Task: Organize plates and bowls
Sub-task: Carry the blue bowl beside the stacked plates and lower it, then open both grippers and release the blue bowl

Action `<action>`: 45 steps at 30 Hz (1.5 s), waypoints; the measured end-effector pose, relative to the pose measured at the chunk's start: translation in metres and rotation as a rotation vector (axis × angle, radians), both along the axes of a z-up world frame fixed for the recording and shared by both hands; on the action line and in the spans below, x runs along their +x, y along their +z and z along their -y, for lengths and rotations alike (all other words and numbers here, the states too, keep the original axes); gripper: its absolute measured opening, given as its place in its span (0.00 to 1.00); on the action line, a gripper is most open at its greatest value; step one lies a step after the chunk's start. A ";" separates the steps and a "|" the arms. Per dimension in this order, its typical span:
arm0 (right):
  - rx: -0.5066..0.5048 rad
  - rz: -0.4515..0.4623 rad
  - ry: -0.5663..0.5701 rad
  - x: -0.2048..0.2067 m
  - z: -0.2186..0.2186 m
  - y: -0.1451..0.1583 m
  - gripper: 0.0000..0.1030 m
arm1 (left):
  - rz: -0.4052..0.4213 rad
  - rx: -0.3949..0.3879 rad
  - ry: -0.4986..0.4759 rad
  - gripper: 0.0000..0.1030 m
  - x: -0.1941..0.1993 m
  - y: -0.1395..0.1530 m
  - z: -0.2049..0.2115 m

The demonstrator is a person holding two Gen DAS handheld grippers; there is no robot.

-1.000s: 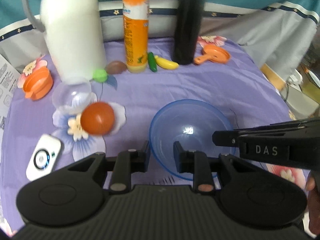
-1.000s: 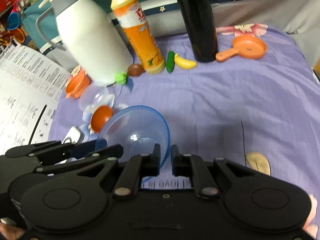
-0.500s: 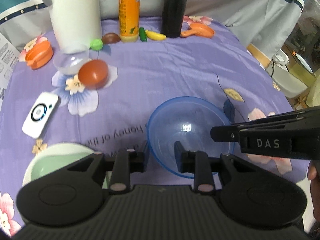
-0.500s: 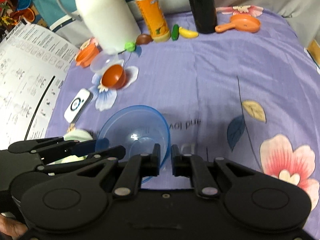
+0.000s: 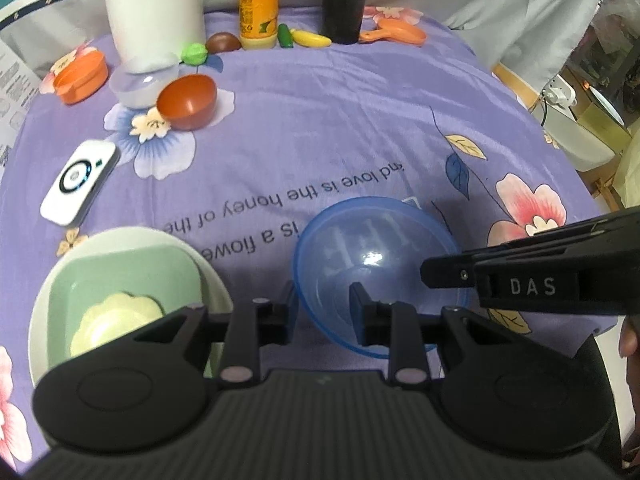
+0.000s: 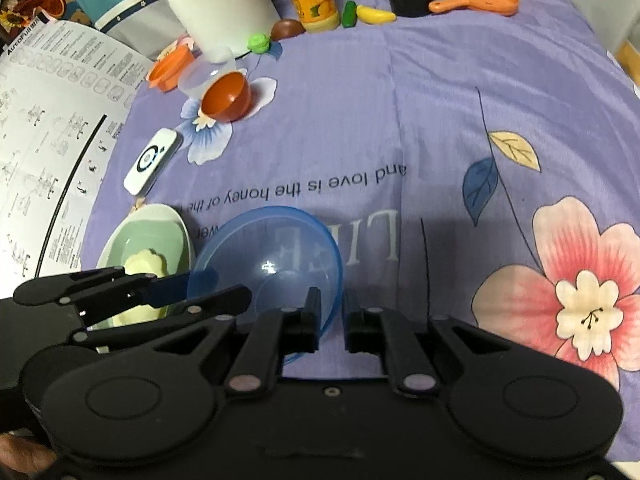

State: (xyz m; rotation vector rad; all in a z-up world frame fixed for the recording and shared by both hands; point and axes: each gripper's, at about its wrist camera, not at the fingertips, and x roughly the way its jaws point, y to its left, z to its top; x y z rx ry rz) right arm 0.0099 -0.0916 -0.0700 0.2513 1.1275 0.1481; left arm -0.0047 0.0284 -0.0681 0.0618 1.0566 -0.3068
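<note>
the purple flowered tablecloth [image 5: 360, 128] is seen across both views, its printed lettering partly covered by the dishes. at the far edge, the tall white plastic jug [image 5: 154, 8], the orange bottle [image 5: 259, 0] and the black cylinder flask [image 5: 344, 0] are cut off at the top, so their upper parts cannot be made out. the translucent blue plastic bowl [image 5: 380, 248] is held near the front of the cloth, its near rim hidden behind the gripper bodies. the left gripper [image 5: 322, 312] is clamped across the bowl's left wall, one finger inside and one outside. the right gripper [image 6: 332, 320] is clenched on the bowl's right rim. just left of the bowl, a pale green square dish on a white round plate [image 5: 124, 280] is half hidden by the left gripper, with a cream flower-shaped piece inside. a small orange-red bowl [image 5: 187, 101] is seen touching a clear cup [image 5: 140, 82] further back.
</note>
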 end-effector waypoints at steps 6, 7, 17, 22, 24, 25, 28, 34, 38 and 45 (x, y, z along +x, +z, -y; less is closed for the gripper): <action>-0.024 -0.023 0.007 -0.003 -0.001 -0.003 0.10 | -0.006 -0.004 -0.013 0.25 -0.005 -0.008 0.005; -0.035 -0.027 0.008 -0.003 -0.001 -0.005 0.10 | -0.006 -0.004 -0.015 0.25 -0.005 -0.010 0.006; -0.120 -0.048 0.012 0.001 -0.009 -0.013 0.11 | -0.013 -0.008 -0.040 0.26 -0.006 -0.021 0.010; -0.133 -0.044 0.013 0.002 -0.010 -0.011 0.12 | -0.001 -0.021 -0.028 0.27 -0.006 -0.019 0.006; -0.138 -0.043 0.017 0.002 -0.009 -0.009 0.13 | 0.009 -0.026 -0.023 0.29 -0.007 -0.017 0.005; -0.140 -0.042 0.017 0.002 -0.009 -0.008 0.13 | 0.012 -0.028 -0.022 0.30 -0.007 -0.016 0.005; -0.143 -0.037 0.012 0.003 -0.008 -0.006 0.26 | 0.031 -0.036 -0.013 0.47 -0.008 -0.011 0.003; -0.136 0.035 -0.005 0.001 -0.003 0.011 0.84 | 0.130 -0.040 0.018 0.94 -0.013 0.009 -0.005; -0.121 0.078 -0.031 0.004 0.003 0.024 0.97 | 0.185 -0.071 0.051 1.00 -0.014 0.024 -0.017; -0.098 0.120 -0.065 0.010 0.003 0.039 1.00 | 0.229 -0.100 0.089 1.00 -0.012 0.038 -0.041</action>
